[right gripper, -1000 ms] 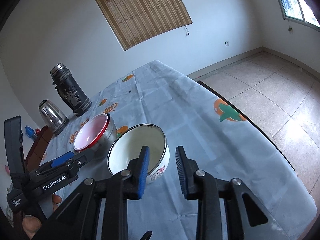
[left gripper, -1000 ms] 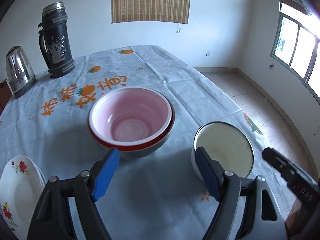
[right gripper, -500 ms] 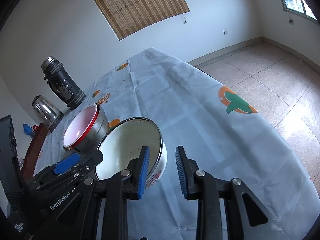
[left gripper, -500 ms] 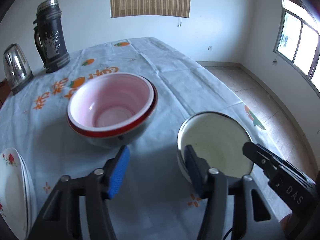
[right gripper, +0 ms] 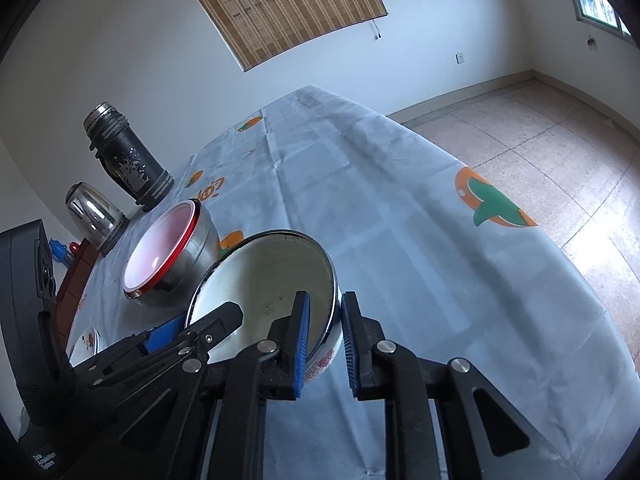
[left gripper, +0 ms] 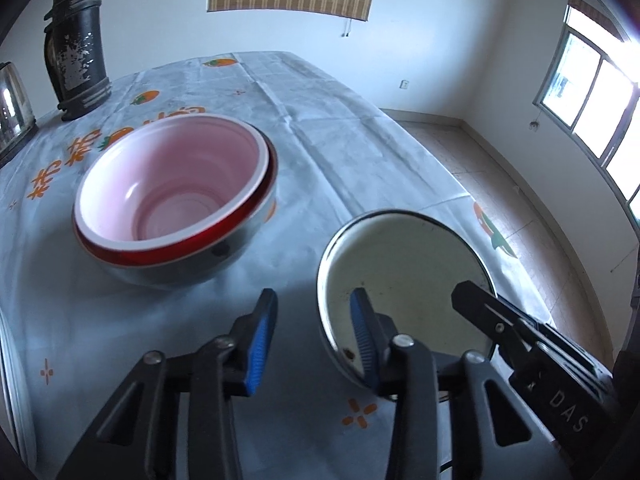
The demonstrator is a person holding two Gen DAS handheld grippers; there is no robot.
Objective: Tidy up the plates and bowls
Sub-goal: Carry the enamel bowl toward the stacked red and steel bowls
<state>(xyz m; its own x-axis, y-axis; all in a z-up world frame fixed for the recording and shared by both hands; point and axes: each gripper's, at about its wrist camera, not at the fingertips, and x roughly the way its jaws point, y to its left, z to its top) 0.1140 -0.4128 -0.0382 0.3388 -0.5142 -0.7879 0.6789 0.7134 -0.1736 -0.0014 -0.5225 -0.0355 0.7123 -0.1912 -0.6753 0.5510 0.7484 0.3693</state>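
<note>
Enamel bowl (right gripper: 276, 280): white, dark rim, red print on its outer wall; it sits near the table's right edge, just beside the pink bowl (left gripper: 172, 192).
Pink bowl: nested in a steel one with a red band, toward the middle of the table (left gripper: 340, 128).
Right gripper (right gripper: 325, 340): closed on the enamel bowl's near-right rim, one blue pad inside the wall and one outside.
Left gripper (left gripper: 314, 336): jaws closing across the same bowl's near-left rim, one finger inside; whether the pads press yet I cannot tell.
Doing it well: I judge the bowl should be lifted level with both grips on the rim, then lowered straight into the pink bowl without knocking its edge.
Plates (right gripper: 90, 342): a flowered stack at the table's near-left edge.
Writing: "DAS" on the right gripper's body in the left view; orange characters on the tablecloth, partly hidden.
Flask (left gripper: 78, 40) and kettle (right gripper: 94, 216): far-left corner.
</note>
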